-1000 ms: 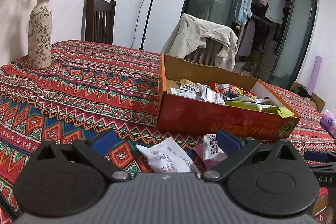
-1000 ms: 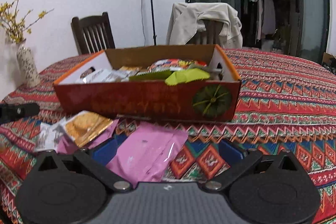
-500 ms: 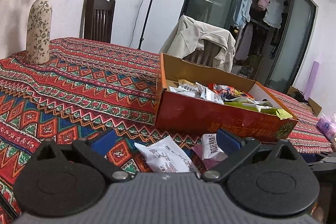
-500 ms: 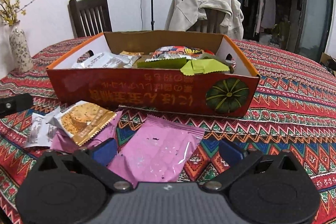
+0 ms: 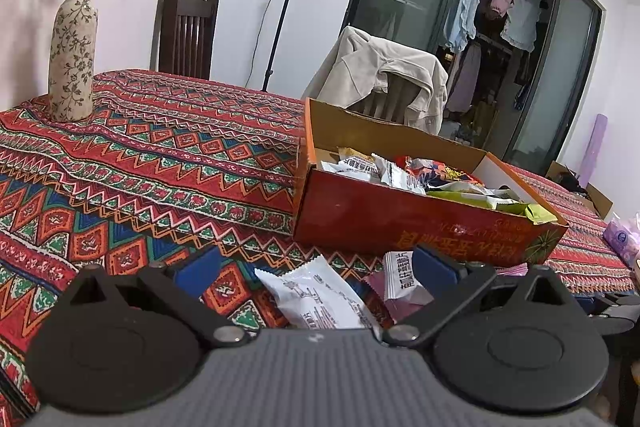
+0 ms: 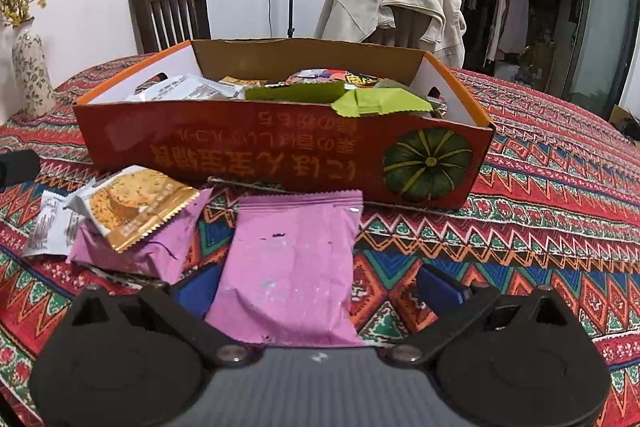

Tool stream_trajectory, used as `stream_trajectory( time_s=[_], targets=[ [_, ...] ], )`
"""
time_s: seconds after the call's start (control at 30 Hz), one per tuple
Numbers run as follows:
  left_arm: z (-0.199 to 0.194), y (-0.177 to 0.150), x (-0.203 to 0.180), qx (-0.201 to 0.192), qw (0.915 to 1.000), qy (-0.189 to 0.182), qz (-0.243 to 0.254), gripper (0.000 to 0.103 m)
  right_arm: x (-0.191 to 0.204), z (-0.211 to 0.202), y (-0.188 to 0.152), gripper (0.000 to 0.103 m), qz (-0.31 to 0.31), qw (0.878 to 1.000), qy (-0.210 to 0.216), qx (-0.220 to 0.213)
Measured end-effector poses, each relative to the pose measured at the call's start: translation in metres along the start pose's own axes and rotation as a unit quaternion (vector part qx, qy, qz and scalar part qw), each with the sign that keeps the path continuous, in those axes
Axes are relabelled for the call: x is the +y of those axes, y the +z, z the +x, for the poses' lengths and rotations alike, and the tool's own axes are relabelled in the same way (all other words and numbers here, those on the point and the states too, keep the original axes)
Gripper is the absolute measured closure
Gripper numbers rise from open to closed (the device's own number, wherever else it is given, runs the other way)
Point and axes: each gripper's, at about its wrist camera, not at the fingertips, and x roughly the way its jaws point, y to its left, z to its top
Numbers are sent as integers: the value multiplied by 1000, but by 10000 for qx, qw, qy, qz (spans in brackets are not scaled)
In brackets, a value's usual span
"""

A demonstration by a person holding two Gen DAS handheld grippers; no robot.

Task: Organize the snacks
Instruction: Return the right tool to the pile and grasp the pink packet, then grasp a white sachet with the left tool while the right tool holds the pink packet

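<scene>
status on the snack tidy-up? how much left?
Done: the red box already holds many packets. In hand: nothing; the right gripper is open around a pink packet, the left gripper open over a white packet. Left: those, a second pink packet and a cracker packet.

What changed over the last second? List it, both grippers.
The right gripper moved in low toward the pink packet, now between its open fingers; nothing gripped. The left gripper only tilted slightly, open over the white packet. The red box and loose snacks stayed put.
</scene>
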Motion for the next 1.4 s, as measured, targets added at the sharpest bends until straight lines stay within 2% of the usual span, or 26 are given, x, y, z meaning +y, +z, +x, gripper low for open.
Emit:
stream_trajectory(
  time_s=[0.27, 0.4, 0.53, 0.6, 0.77, 0.93, 1.1, 1.33, 1.4],
  targets=[
    [1, 0, 0, 22, 10000, 18, 7, 0, 0, 4, 0, 3, 6, 9998, 156, -93],
    [2, 0, 0, 37, 10000, 37, 11, 0, 3, 0, -1, 17, -72, 9996, 225, -179],
    [3, -1, -1, 70, 9999, 63, 40, 0, 1, -3, -1, 24, 24, 9995, 209, -231],
    [5, -1, -2, 106, 9999, 98, 68, 0, 0, -6, -2, 43, 28, 9992, 244, -305],
    [9, 0, -1, 250, 9991, 329, 63, 0, -8, -14, -5, 44, 232, 9981, 249, -509],
    [14, 0, -3, 453, 9967, 658, 153, 0, -10, -33, -10, 44, 220, 9943, 243, -1013],
    [26, 0, -3, 713, 9906, 1155, 179, 0, -11, -48, -10, 44, 271, 9885, 325, -1451],
    [45, 0, -18, 1053, 9840, 1368, 432, 0, -13, -56, -12, 44, 326, 9846, 434, -1662],
    [49, -1, -21, 1125, 9841, 1323, 380, 0, -13, -57, -12, 44, 317, 9838, 467, -1701]
  ],
)
